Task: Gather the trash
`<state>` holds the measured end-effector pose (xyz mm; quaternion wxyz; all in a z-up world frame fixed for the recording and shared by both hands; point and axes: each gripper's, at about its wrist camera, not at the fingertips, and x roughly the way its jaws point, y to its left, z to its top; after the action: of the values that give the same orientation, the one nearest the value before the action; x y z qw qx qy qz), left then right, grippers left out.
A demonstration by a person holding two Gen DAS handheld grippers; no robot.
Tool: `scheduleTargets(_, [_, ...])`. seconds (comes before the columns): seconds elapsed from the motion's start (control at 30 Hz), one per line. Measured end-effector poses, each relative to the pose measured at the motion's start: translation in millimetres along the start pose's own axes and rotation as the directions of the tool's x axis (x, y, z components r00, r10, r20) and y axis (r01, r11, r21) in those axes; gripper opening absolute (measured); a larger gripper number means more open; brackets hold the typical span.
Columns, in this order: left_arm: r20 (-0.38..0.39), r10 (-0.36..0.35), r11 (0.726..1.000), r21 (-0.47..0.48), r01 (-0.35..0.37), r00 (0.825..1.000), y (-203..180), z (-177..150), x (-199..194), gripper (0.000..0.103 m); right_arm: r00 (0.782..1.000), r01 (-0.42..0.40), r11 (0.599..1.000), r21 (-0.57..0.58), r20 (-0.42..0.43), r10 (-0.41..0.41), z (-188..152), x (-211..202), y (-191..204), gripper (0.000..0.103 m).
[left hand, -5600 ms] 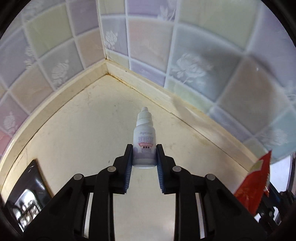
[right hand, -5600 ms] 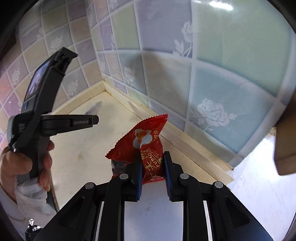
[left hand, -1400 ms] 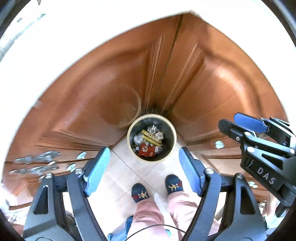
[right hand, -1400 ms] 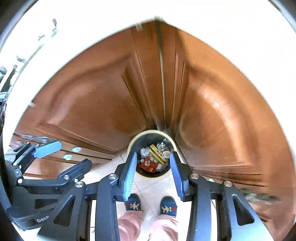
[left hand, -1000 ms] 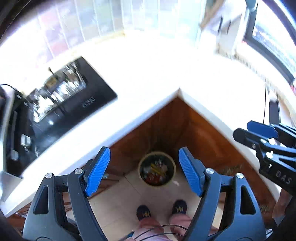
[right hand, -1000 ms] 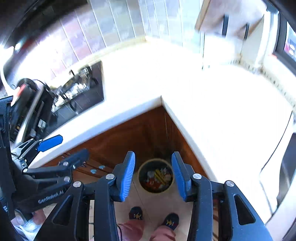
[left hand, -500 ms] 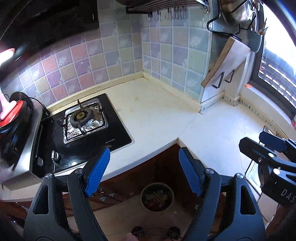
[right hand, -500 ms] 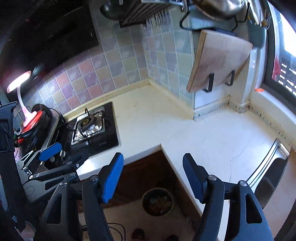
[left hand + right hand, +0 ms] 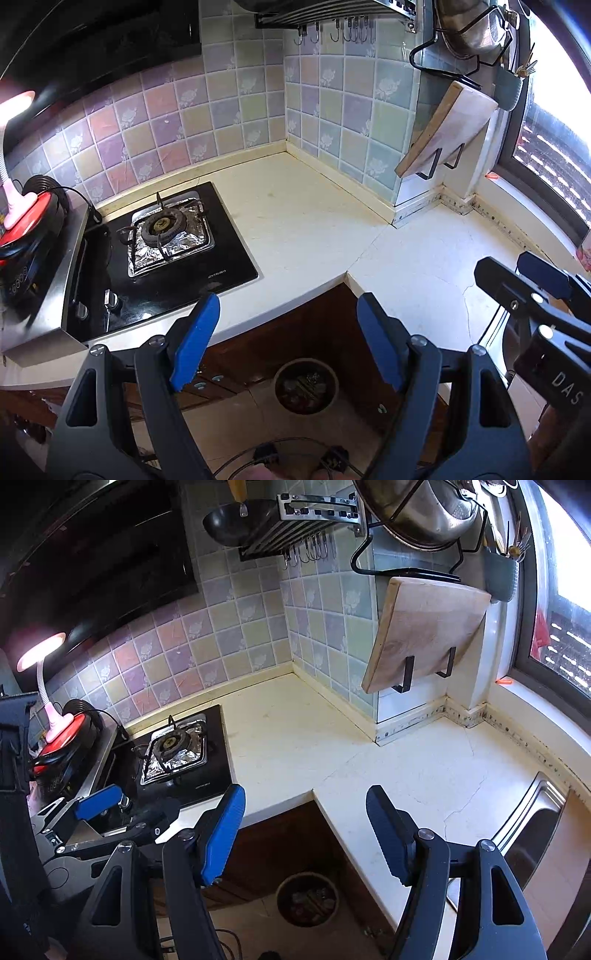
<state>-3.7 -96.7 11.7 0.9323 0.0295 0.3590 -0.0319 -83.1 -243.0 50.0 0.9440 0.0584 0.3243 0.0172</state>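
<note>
A round trash bin (image 9: 277,380) (image 9: 280,893) stands on the floor in the inner corner of the L-shaped counter, with mixed litter inside. It lies far below both grippers. My left gripper (image 9: 286,306) is open with nothing between its blue pads, and it hangs over the counter's edge above the bin. My right gripper (image 9: 306,794) is open and empty too, level with the counter corner. Each shows in the other's view: the right gripper (image 9: 535,288) at the right edge, the left gripper (image 9: 99,805) at the lower left.
The cream counter (image 9: 314,221) wraps the tiled corner. A black gas hob (image 9: 166,240) with foil sits on the left beside a pink lamp (image 9: 51,709). A wooden cutting board (image 9: 424,635) leans on a wall rack. A steel sink (image 9: 532,827) lies at the right.
The bottle and the red packet held earlier are gone from the jaws. Both grippers rose from low over the bin to counter height, and the right jaws spread wider. Over the last half second, hardly any movement.
</note>
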Motion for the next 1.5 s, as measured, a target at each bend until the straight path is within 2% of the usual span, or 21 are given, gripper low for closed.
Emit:
scheduleTargets(0.43, [0.039, 0.025, 0.999, -0.032, -0.024, 0.999, 11.8, 6.6, -19.6, 0.075, 1.000, 0.005, 1.000, -0.009, 0.013, -0.005, -7.9, -5.4, 15.8, 0.069])
scheduleTargets(0.87, [0.065, 0.042, 0.999, -0.037, -0.039, 0.997, 15.0, 6.3, -30.2, 0.075, 0.999, -0.017, 0.999, -0.027, 0.033, 0.018, 2.5, -8.2, 21.7, 0.069])
scheduleTargets(1.5, [0.069, 0.041, 0.999, -0.026, -0.039, 0.997, 9.4, 7.1, -32.8, 0.075, 0.999, -0.014, 0.999, -0.031, 0.044, 0.015, 3.2, -8.9, 17.5, 0.069])
